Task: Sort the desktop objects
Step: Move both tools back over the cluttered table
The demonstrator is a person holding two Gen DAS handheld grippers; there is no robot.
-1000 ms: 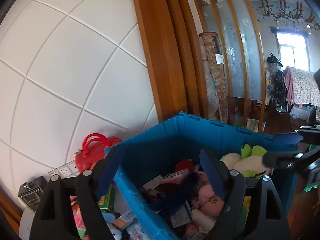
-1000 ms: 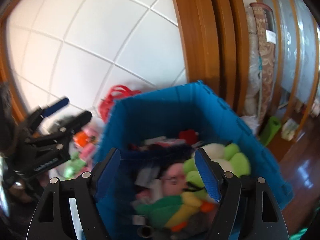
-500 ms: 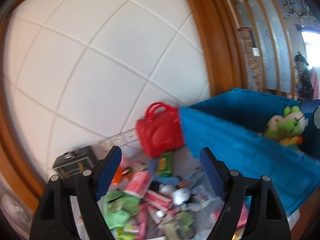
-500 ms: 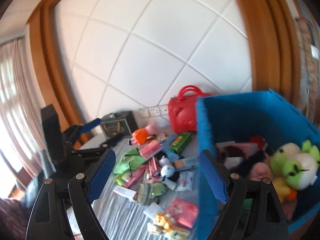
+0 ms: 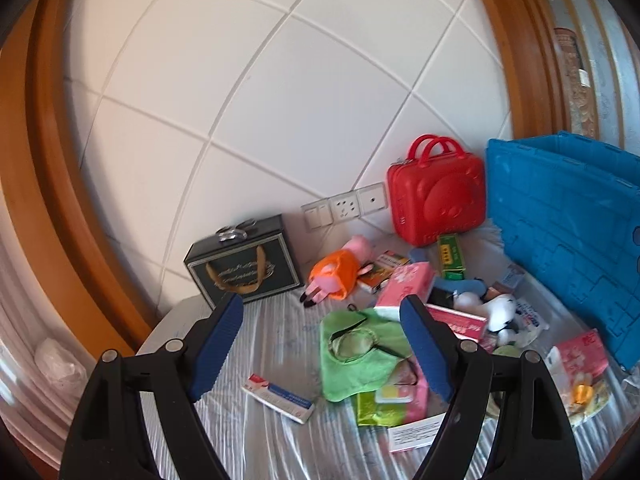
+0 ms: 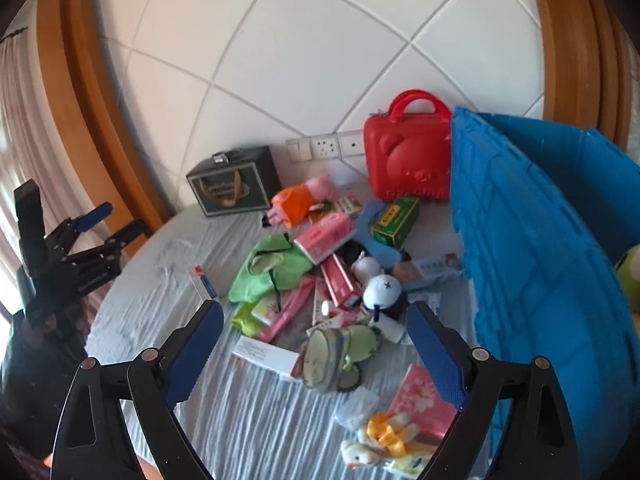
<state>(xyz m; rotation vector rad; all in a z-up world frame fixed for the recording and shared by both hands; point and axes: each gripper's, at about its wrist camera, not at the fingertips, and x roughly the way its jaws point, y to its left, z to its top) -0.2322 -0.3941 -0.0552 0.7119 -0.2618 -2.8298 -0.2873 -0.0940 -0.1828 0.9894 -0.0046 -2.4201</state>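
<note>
A heap of small objects lies on the round table: a green cloth, a pink tissue pack, an orange-and-pink plush, a white-and-black plush, a green box and a flat white box. My left gripper is open and empty above the table's left part; it also shows at the left in the right wrist view. My right gripper is open and empty above the heap's near side.
A blue crate stands at the right with a green plush inside. A red case and a black box stand against the white wall with sockets.
Both grippers have swung left, from over the blue crate to over the table and its heap. Both stay open and empty.
</note>
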